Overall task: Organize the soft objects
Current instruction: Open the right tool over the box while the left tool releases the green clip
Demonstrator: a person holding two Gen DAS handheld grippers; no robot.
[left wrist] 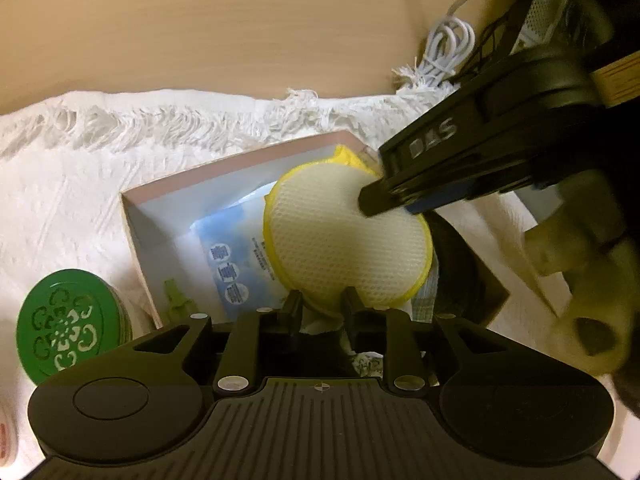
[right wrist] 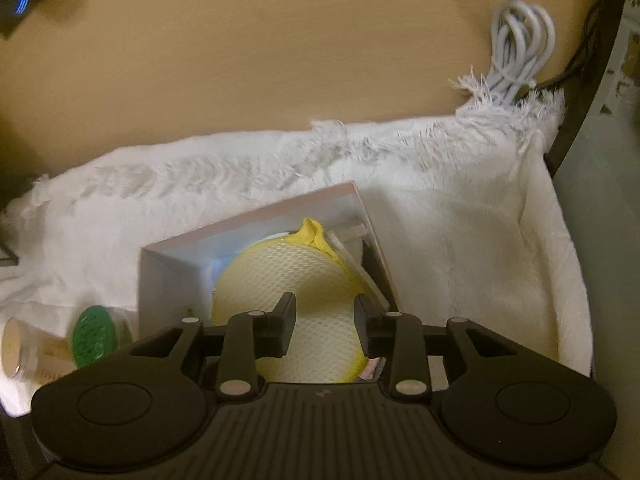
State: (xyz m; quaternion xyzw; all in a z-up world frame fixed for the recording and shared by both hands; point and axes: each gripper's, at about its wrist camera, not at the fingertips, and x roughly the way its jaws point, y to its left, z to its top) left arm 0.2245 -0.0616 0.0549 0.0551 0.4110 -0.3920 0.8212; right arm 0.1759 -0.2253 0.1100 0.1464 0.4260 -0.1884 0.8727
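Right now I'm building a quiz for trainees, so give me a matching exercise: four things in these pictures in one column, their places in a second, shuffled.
Things:
1. round mesh sponge
2. blue packet
3. green lid
4. coiled white cable

Places:
A. on bare wood beyond the cloth's fringe
B. flat in the box, under the sponge
C. on the white cloth, outside the box
D. on top in the open box

Pairs: 1-D, 2-B, 3-C, 4-A
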